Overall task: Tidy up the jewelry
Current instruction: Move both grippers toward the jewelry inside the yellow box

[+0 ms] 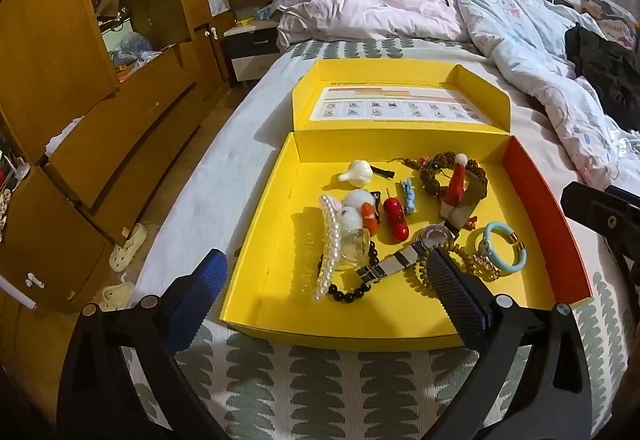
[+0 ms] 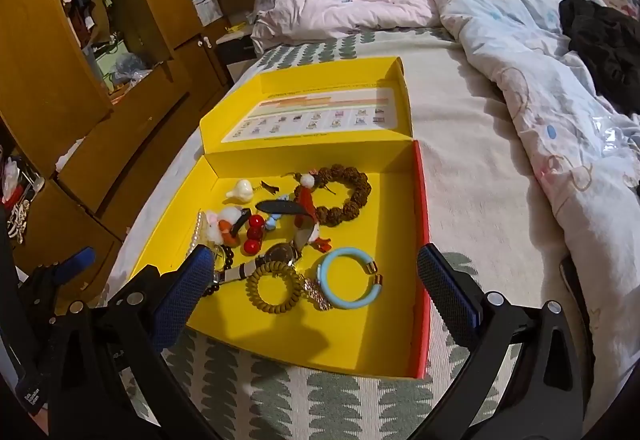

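An open yellow box (image 1: 340, 336) lies on the bed and holds jewelry. A pearl hair clip (image 1: 330, 248), a black bead bracelet (image 1: 352, 294), a striped-strap watch (image 1: 408, 258) and red cherry beads (image 1: 396, 218) sit in it. Toward the right lie a light blue bangle (image 2: 344, 304), a mustard coil hair tie (image 2: 253, 288) and a brown bead bracelet (image 2: 356, 196). My left gripper (image 1: 325, 256) hangs open over the box's near left part. My right gripper (image 2: 316, 254) hangs open over the near right part. Neither touches anything.
The box's lid (image 1: 400, 104) lies folded back, away from me. A rumpled duvet (image 2: 520, 52) and black clothing (image 2: 608, 40) cover the bed's far right. Wooden wardrobes (image 1: 60, 60) stand to the left, with slippers (image 1: 128, 248) on the floor.
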`<move>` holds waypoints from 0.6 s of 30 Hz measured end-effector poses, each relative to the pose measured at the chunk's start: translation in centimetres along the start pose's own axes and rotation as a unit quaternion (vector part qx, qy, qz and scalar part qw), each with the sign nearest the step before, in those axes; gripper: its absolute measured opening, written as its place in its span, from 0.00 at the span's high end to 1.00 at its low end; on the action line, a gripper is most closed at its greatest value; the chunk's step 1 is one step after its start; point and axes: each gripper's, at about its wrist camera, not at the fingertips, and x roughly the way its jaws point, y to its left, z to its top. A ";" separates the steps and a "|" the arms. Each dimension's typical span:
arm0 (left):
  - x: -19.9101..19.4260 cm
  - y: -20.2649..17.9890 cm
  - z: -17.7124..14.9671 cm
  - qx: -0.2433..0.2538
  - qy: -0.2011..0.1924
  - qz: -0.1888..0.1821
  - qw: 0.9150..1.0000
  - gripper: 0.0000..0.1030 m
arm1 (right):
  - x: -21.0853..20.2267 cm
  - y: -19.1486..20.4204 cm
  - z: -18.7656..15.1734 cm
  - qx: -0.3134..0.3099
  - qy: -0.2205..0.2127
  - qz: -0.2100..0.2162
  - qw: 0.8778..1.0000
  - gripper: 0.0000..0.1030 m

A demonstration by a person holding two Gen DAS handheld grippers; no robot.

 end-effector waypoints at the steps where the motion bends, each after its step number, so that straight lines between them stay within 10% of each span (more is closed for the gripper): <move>1: 0.0 0.2 0.1 -0.002 -0.001 -0.003 1.000 0.04 | 0.1 0.1 0.2 -0.001 -0.001 0.000 1.000 0.03; 12: 2.4 1.8 1.6 -0.033 0.025 -0.042 0.998 0.04 | 3.2 -0.8 3.4 0.020 0.023 0.061 0.998 0.04; 18: 4.2 2.2 2.1 -0.057 0.059 -0.092 0.992 0.04 | 7.2 -1.2 2.5 0.029 0.083 0.080 0.993 0.28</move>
